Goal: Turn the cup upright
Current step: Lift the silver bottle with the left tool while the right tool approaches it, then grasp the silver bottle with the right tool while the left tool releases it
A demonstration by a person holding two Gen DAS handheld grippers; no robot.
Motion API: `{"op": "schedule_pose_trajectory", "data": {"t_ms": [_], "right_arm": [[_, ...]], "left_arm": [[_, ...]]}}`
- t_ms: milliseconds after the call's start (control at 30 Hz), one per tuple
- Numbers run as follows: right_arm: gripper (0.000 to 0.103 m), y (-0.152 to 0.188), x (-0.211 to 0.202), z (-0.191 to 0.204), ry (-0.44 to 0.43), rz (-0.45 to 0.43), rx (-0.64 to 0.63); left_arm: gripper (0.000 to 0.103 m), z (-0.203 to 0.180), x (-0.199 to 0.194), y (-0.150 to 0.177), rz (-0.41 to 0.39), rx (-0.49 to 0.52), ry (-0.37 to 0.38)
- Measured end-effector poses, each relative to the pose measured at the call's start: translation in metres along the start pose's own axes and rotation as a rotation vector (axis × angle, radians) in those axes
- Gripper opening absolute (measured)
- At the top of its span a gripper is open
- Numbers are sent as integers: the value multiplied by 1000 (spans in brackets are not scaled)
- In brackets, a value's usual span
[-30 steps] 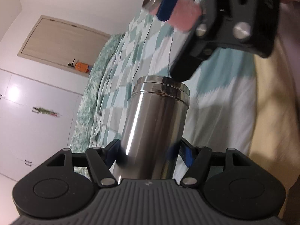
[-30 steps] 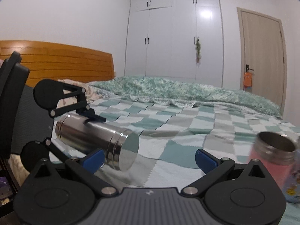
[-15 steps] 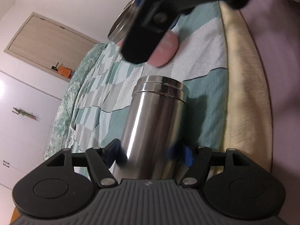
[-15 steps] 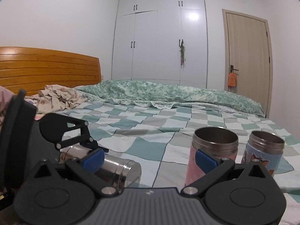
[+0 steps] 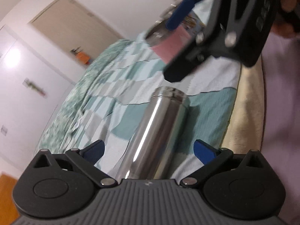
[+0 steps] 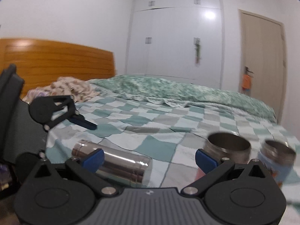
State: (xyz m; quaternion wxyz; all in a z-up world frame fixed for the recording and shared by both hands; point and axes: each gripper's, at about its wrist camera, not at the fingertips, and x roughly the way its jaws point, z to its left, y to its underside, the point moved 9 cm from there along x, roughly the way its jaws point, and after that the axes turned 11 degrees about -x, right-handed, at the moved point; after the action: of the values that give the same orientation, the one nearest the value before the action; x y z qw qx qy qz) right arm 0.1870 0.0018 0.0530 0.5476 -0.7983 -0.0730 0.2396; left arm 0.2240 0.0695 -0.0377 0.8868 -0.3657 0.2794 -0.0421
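Note:
A steel cup (image 5: 157,131) lies on its side on the checked bedspread (image 5: 120,86). My left gripper (image 5: 148,150) is open, with the cup lying between its spread blue fingers, apart from both. In the right wrist view the steel cup (image 6: 120,163) lies at lower left, with the left gripper (image 6: 82,121) above and behind it. My right gripper (image 6: 149,157) is open and empty; it also shows in the left wrist view (image 5: 215,30) at upper right. A pink cup (image 6: 227,148) stands upright just behind its right finger.
A blue patterned cup (image 6: 275,159) stands upright right of the pink cup. A green quilt (image 6: 187,93) is bunched along the far side of the bed. A wooden headboard (image 6: 56,63) and crumpled cloth (image 6: 73,86) are at the left. A wardrobe and door stand behind.
My left gripper has opened and let go of the steel cup, which now lies on the bed. My right gripper has shifted, so the pink cup sits behind its right finger.

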Motion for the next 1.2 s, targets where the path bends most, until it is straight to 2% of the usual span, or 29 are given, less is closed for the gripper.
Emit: {"op": "schedule_pose_trajectory", "data": {"t_ms": [67,200,300,367,500,667,967,1067,1100,1200], "right_arm": [[103,-8,8,11,-57,30,-79],[103,-21,28,40,-173,90,-289],[103,-29,46,63,-243,119,-432],[103,-30,60,76,-286,150,-490],[103,-26,83,99,-367,202,-602],[101,-21,104,108,-405,262,-690],[89,-7,124,110,-445,398,-845],[79,3,135,115,-462,464,-885],[66,8,136,117,-481,486,-889],[66,7,135,121,-489,480,-901]], "left_arm": [[103,10,-14,7,3,-96,-46],[103,42,-40,26,5,-385,-151],[103,61,-60,43,2,-563,-251],[103,70,-71,54,11,-646,-314],[103,78,-93,73,36,-772,-376],[103,79,-107,87,48,-839,-411],[103,75,-86,93,53,-883,-412],[103,74,-85,94,56,-889,-412],[103,73,-86,94,57,-889,-413],[103,73,-88,95,55,-890,-418]]}}
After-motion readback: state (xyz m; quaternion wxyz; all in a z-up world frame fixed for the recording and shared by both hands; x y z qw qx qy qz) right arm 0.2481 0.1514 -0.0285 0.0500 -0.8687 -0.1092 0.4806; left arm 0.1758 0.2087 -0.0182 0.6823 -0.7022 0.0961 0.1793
